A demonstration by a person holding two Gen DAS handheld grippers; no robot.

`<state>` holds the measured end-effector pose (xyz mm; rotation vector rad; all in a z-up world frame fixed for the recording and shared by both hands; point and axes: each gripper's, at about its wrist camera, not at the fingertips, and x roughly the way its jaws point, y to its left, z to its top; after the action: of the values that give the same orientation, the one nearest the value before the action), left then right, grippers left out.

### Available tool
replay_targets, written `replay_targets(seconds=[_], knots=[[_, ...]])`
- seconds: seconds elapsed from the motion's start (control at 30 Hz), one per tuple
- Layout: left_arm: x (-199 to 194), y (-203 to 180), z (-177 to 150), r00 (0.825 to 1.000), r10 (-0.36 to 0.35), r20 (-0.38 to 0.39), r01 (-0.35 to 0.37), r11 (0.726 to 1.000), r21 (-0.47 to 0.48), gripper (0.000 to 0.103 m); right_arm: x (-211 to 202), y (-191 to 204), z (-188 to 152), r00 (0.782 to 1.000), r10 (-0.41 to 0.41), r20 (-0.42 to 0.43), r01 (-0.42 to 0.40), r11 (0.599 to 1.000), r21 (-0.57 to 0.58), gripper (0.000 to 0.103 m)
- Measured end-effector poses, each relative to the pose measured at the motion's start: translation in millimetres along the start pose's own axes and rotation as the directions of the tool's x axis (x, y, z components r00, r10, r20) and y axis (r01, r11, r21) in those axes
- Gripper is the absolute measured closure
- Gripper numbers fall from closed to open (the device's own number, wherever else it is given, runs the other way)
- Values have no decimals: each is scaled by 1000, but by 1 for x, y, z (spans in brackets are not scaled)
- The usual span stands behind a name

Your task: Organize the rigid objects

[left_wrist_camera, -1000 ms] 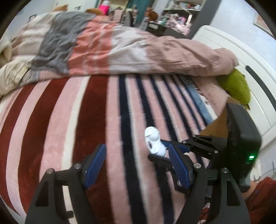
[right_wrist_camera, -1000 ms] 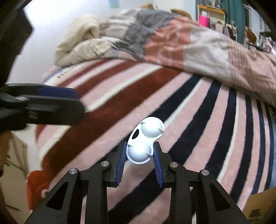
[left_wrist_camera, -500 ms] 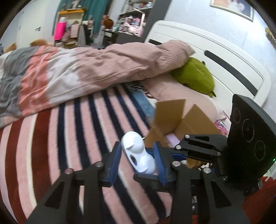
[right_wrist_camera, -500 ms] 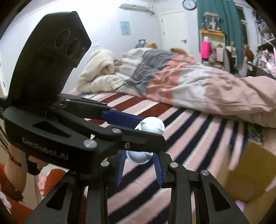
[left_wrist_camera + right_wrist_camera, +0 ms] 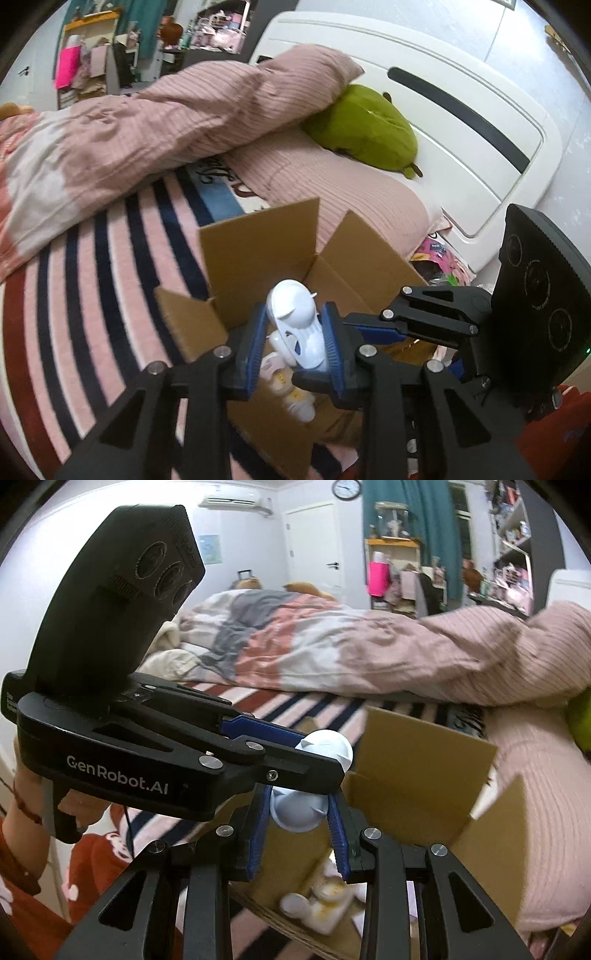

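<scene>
A white plastic two-bulb toy [image 5: 297,328] is held over an open cardboard box [image 5: 258,251]. My left gripper [image 5: 295,350] is shut on its sides. My right gripper [image 5: 299,819] is shut on its lower bulb [image 5: 297,812], and its upper bulb [image 5: 328,749] shows above the left gripper's body, which crosses the right wrist view. A white and yellow toy [image 5: 291,395] lies in the box; it also shows in the right wrist view [image 5: 321,901].
The box [image 5: 424,775] stands on a striped blanket [image 5: 92,295] on the bed. A pink duvet [image 5: 147,122], a pink pillow [image 5: 332,184] and a green plush [image 5: 362,129] lie behind it, against a white headboard [image 5: 461,110].
Both grippers swung right with the white toy, from over the striped blanket to over the open box. The left gripper went from open to shut on the toy.
</scene>
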<state>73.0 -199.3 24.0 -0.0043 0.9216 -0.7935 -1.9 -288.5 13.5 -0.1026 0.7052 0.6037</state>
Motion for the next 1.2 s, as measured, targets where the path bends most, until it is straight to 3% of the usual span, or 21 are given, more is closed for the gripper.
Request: replay_targets(seconds=[0.27,0.37,0.43,0.5,0.6,0.73,1.0,1.1,1.2], knots=[[27,-2,5,999,-8,-50,9,1000,15,72,5,-24,-10,996,-46,-79,49,998,37,76],[24,-1,2,999,25,-40,-24,999,27,52,7,-25,-9,994,-50,-102,56,997,55,67],[16,-1,0,998,51,-20,-51,998,36,41,7,-24,-10,992,-80,-101,85,995,43,52],[4,2,-3,997,76,13,-76,997,24,28,8,-23,-9,991,-90,-102,93,995,33,50],[-15,5,-7,989,131,70,-132,991,6,22,7,-18,-7,991,-93,-99,96,995,22,43],[-49,12,-17,954,254,159,-250,967,-42,6,2,-11,1,993,-105,-57,105,994,-1,27],[-110,32,-44,864,429,262,-391,901,-185,2,-25,7,17,987,-111,117,115,993,-28,6],[-126,41,-55,835,474,280,-422,878,-228,1,-31,11,22,982,-94,166,100,995,-23,5],[-134,47,-63,819,501,281,-442,862,-250,1,-32,12,25,977,-94,194,98,995,-9,5]])
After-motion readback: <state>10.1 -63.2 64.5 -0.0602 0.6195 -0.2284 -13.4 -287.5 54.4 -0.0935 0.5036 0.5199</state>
